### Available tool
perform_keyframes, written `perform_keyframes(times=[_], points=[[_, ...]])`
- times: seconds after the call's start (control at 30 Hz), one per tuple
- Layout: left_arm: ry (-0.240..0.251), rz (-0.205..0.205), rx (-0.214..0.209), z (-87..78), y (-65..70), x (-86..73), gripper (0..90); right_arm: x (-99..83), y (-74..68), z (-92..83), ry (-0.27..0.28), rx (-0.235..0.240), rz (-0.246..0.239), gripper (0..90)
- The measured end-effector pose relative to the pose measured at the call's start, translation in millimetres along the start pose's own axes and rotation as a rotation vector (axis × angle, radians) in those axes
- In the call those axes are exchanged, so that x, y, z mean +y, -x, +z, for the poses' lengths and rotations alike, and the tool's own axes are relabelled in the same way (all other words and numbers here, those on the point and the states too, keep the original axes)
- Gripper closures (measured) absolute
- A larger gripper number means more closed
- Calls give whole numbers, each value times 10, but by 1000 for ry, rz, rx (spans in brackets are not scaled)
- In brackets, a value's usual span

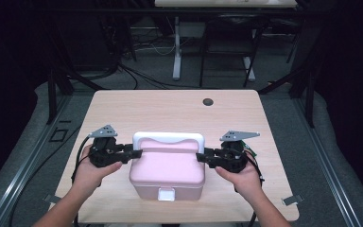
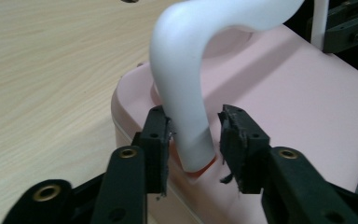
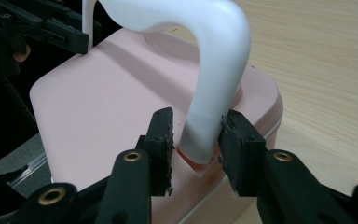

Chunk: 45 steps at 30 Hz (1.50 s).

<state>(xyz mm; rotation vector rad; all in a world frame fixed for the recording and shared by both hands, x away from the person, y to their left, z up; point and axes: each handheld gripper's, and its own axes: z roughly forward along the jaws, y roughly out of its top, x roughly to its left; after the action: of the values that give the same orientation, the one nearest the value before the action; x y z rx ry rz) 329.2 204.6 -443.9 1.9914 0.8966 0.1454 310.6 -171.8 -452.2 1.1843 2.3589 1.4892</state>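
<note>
A pink box (image 1: 168,172) with a white arched handle (image 1: 168,138) stands upright on the wooden table (image 1: 170,111), near its front edge. My left gripper (image 1: 134,154) reaches the handle's left foot from the side. In the left gripper view the white handle (image 2: 182,70) stands between the jaws of my left gripper (image 2: 193,135); one pad touches it and a gap shows at the other. My right gripper (image 1: 201,157) is at the handle's right foot. In the right gripper view the handle (image 3: 214,70) sits between the jaws of my right gripper (image 3: 196,135), with a slim gap at one pad.
A white latch (image 1: 166,194) is on the box's front face. A dark round hole (image 1: 208,101) marks the far part of the table. Desk legs and cables (image 1: 177,52) lie on the floor beyond. Bare wood spreads to the left, right and far side of the box.
</note>
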Motion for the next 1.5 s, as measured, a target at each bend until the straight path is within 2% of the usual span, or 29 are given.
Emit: perform_keyframes(times=[0.03,0.07,0.1,0.17,0.2,0.3,0.47,0.7,0.87,1.07,1.27,1.47,1.5], points=[[4,10,9,-10,7,-5,639,0,0,0,0,0,0,666],[5,25,18,-20,30,-11,662,-9,-19,-16,4,-4,-26,689],[5,25,18,-20,30,-11,662,-9,-19,-16,4,-4,-26,689],[7,49,27,-29,59,-24,666,-22,-70,-27,7,-59,-61,713],[9,52,29,-30,64,-28,671,-27,-78,-28,10,-61,-69,722],[19,46,29,-28,70,-40,684,-41,-84,-25,24,-51,-72,727],[30,64,42,-54,92,-71,732,-76,-130,-31,48,-70,-88,743],[17,61,54,-67,107,-60,735,-36,-162,-29,18,-87,-92,746],[6,50,53,-117,77,-74,735,-18,-195,9,11,-72,-96,747],[-13,54,56,-160,85,-77,736,0,-221,19,-8,-58,-98,748],[0,43,41,-225,83,-44,737,55,-233,-19,-2,-29,-91,750],[5,4,20,-282,22,132,737,190,-195,-54,19,-13,-51,750],[6,2,22,-285,22,158,736,210,-176,-58,26,4,-46,750]])
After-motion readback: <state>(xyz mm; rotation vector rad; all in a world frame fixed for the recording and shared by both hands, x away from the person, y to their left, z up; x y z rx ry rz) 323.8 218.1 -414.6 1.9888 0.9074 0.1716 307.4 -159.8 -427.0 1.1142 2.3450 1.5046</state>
